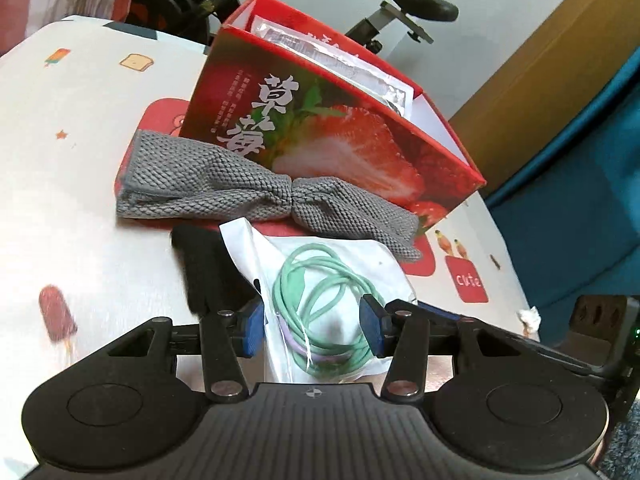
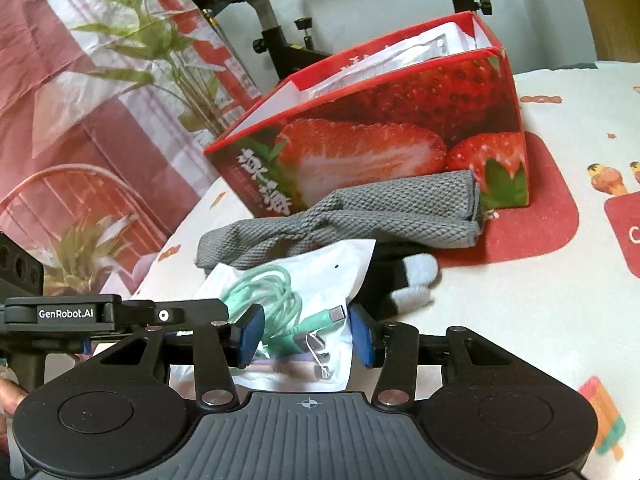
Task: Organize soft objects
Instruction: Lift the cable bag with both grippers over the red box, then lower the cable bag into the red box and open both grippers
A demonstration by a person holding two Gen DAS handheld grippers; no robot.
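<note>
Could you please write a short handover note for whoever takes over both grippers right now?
Left gripper: open, straddling the white plastic bag of green cable, not clamped.
Right gripper: open around the same bag.
Grey knitted cloth lies twisted against the red strawberry-print box; black and white socks sit beside the bag.
Done: box already holds silver packets.
Left: bag, cloth, socks.

Left gripper (image 1: 316, 330): held low and level, blue pads parted, a wide gap between them.
Right gripper (image 2: 304, 334): same low pose, blue pads spread apart.
Contact: neither pair of fingers presses on anything.
Left gripper body (image 2: 80, 314): visible in the right wrist view, at its left edge.
</note>
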